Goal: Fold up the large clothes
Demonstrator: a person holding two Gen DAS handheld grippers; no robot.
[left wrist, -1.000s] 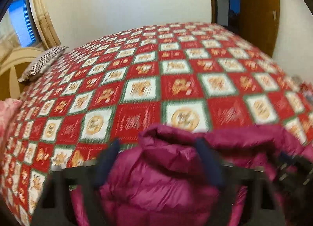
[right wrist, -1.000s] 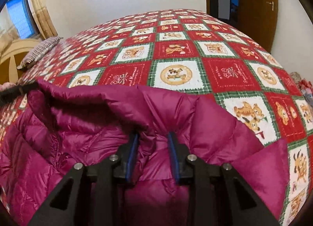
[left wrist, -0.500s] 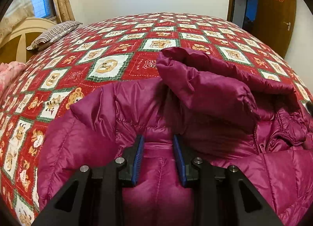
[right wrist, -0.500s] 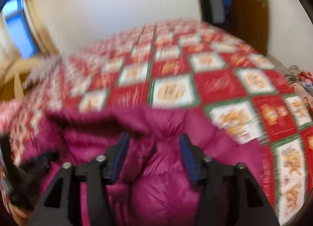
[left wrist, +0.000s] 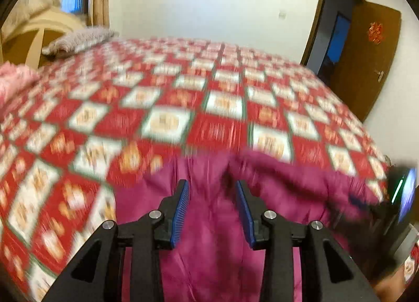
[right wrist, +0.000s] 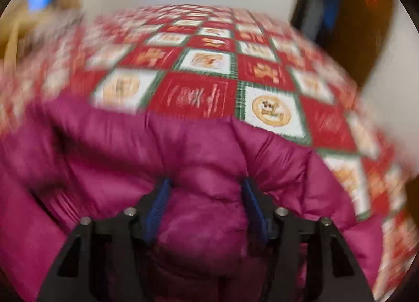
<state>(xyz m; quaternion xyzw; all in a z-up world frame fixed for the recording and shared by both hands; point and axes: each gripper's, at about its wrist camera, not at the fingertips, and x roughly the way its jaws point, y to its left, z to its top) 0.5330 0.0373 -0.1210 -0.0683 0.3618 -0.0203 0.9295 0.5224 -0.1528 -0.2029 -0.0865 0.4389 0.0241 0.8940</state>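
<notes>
Lying bunched at the near edge of the bed, the magenta puffer jacket (left wrist: 209,223) fills the lower part of both your wrist views, on the red-and-white checked bedspread (left wrist: 217,132). Your left gripper (left wrist: 212,192) sits with its jaws parted fairly wide, blue pads on either side of a strip of the jacket's quilted fabric; the cloth runs between the fingers, but the pads do not press on it, so nothing is clamped there. Your right gripper (right wrist: 205,189) has its jaws spread wider; a rounded bulge of jacket (right wrist: 204,210) swells up between the pads, and whether the pads touch it you cannot tell through the blur. From the left wrist view the jacket's far edge lies just beyond the fingertips, with a raised fold running off to the right toward the dark body of the other gripper (left wrist: 392,210) at the frame's right edge. From the right wrist view the jacket's far hem curves across just past the fingertips and drops away to the right. Beyond that hem, bedspread stretches to the far wall. A pillow (left wrist: 78,40) lies at the far left corner by the headboard (left wrist: 34,37); a brown door (left wrist: 366,61) stands open on the right. Both views are motion-blurred.
</notes>
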